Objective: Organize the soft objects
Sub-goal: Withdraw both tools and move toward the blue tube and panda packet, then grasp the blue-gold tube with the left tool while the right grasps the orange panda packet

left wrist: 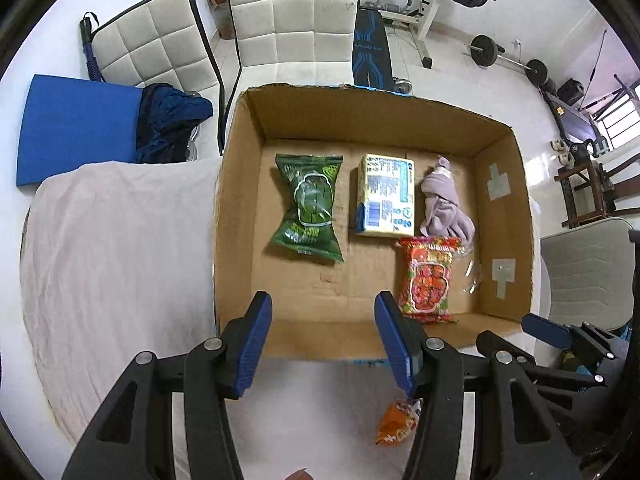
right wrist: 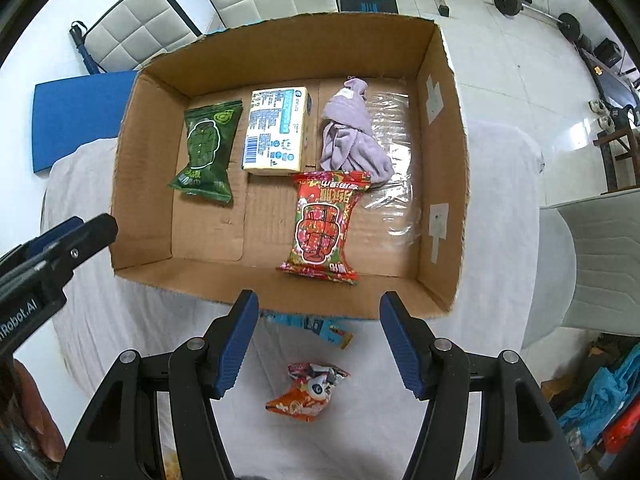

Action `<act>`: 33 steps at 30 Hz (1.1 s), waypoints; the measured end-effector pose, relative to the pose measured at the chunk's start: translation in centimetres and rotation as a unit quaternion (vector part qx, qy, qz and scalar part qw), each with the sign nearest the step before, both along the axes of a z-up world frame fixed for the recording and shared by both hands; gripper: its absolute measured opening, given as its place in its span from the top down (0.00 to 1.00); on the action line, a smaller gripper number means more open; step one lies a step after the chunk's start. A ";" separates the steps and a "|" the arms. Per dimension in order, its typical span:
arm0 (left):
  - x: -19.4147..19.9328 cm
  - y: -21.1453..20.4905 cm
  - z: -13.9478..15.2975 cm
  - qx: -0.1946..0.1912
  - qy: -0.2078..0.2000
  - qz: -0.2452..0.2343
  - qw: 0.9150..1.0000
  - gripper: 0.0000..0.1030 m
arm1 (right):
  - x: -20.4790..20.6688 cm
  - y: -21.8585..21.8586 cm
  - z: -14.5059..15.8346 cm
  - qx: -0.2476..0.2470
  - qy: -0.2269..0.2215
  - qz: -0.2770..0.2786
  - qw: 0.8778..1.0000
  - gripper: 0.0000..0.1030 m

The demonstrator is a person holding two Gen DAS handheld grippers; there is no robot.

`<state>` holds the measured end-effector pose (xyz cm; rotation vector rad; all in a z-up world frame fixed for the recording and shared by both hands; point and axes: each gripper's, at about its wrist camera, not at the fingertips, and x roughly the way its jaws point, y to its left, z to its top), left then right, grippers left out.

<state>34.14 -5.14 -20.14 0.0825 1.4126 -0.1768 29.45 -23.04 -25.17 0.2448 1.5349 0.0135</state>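
Clearly both claws are idle above the near edge of the shallow brown cardboard box (right wrist: pixel 280 292), each spread wide and holding nothing. The right claw (right wrist: pixel 318 344) hangs over the white cloth-covered bench (right wrist: pixel 100 320), and directly beneath and just ahead of its fingers lies the small crumpled orange snack packet (right wrist: pixel 306 392), the one soft item in view outside the box. From the left wrist view that packet (left wrist: pixel 396 422) peeks out under the right-hand finger of the left claw (left wrist: pixel 322 344), so it sits between the two tools, closer to the right one.

Ahead of both claws, inside the box, the sorted things lie flat and mostly apart, probably so each stays easy to see and to grip: a green pillow-shaped snack bag (right wrist: pixel 206 152) far left, a pale yellow rectangular tissue pack (right wrist: pixel 276 136) beside it, a bunched lilac cloth (right wrist: pixel 348 136) to the right, and a red patterned snack bag (right wrist: pixel 324 224) nearest the right claw, its top edge overlapping the cloth. A clear plastic sheet (right wrist: pixel 396 184) seems to lie under the cloth, though glare makes that uncertain.

Open floor remains in the box's near-left part, which I judge the likely place for the orange packet.
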 end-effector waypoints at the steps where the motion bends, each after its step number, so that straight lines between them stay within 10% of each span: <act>1: -0.4 0.0 0.3 0.002 -0.005 0.000 1.000 0.47 | -0.3 0.0 0.4 -0.004 -0.004 0.000 1.000 0.36; 4: -1.7 0.1 1.2 0.010 -0.033 0.003 0.999 0.14 | -1.0 -0.3 1.2 -0.007 -0.016 -0.008 1.000 0.08; 7: -2.8 0.3 1.9 0.014 -0.057 0.005 0.998 0.04 | -1.8 -0.7 2.3 -0.024 -0.044 -0.018 0.999 0.00; 17: -6.7 1.4 4.1 0.024 -0.099 0.025 0.994 0.03 | -5.4 -0.5 4.0 -0.031 -0.066 -0.019 0.997 0.00; 22: -9.6 2.4 2.8 0.033 -0.100 0.045 0.993 0.03 | -9.5 1.0 -1.3 -0.002 0.002 -0.022 1.000 0.00; 33: -15.5 5.8 -9.3 0.053 0.047 0.108 0.992 0.03 | -15.3 3.0 -15.1 0.092 0.131 -0.105 0.981 0.01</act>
